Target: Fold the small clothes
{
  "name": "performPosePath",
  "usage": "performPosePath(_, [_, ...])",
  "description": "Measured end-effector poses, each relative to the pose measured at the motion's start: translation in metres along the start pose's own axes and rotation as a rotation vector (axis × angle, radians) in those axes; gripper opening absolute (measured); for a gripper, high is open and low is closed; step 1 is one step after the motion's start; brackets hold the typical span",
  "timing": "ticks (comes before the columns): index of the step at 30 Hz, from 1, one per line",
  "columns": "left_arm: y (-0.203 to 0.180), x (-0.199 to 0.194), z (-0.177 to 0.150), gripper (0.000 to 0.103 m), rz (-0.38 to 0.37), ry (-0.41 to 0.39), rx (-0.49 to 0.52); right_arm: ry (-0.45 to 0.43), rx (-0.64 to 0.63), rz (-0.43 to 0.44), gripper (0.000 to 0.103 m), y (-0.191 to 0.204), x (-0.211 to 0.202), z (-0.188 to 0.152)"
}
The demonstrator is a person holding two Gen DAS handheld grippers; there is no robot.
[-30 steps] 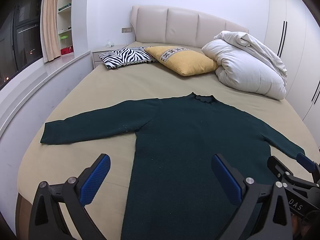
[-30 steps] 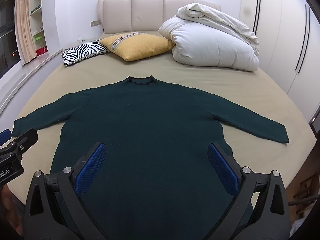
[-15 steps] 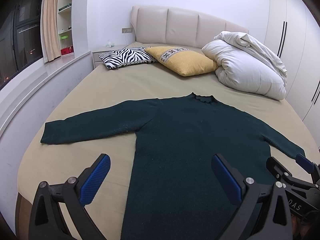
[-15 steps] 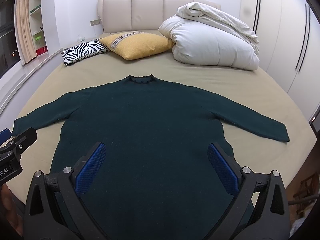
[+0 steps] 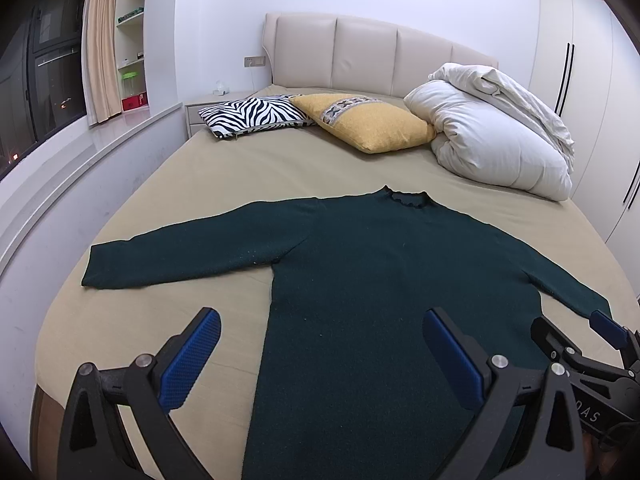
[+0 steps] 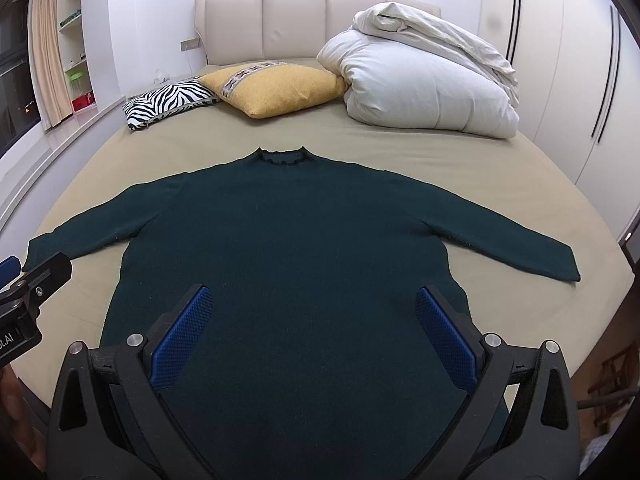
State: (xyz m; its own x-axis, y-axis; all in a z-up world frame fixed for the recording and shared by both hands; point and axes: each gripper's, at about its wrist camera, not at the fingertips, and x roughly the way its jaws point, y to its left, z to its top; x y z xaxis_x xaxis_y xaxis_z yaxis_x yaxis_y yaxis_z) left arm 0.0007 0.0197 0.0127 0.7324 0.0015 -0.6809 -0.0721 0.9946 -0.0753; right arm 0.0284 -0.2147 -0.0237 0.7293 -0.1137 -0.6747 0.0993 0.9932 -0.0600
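- A dark green knitted long-sleeved sweater [image 6: 304, 248] lay flat and face-up on the beige bed sheet [image 6: 500, 168], its ruffled collar [image 6: 280, 156] pointing toward the padded cream headboard [image 6: 296, 24].
- Both sleeves were spread outward from the body; the sweater's left-side sleeve [image 5: 180, 252] and the right-side sleeve [image 6: 500, 240] each rested unfolded on the sheet.
- The left gripper [image 5: 320, 352] hung above the sweater's hem, near its left edge, jaws spread wide and gripping nothing.
- The right gripper [image 6: 312, 328] hovered over the lower body of the sweater, likewise released, its blue pads [image 6: 184, 332] well apart and touching no cloth as far as could be seen.
- Beyond the collar, toward the headboard, sat a zebra-striped cushion [image 5: 256, 114], a mustard-yellow cushion [image 5: 372, 124] and a bundled white duvet [image 5: 496, 136], all well apart from the sweater.
- Judged from this, folding had not begun: the garment was only laid out smooth. Everything remained, probably bringing each sleeve across the body, then doubling hem toward collar.
- No crease or fold showed anywhere on the knit.
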Motion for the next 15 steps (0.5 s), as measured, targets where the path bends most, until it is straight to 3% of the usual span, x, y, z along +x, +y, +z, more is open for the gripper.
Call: performPosePath(15, [0.0006, -0.0007, -0.0018, 0.103, -0.001, -0.001, 0.000, 0.004, -0.002, 0.001, 0.103, -0.0006, 0.0001, 0.0001])
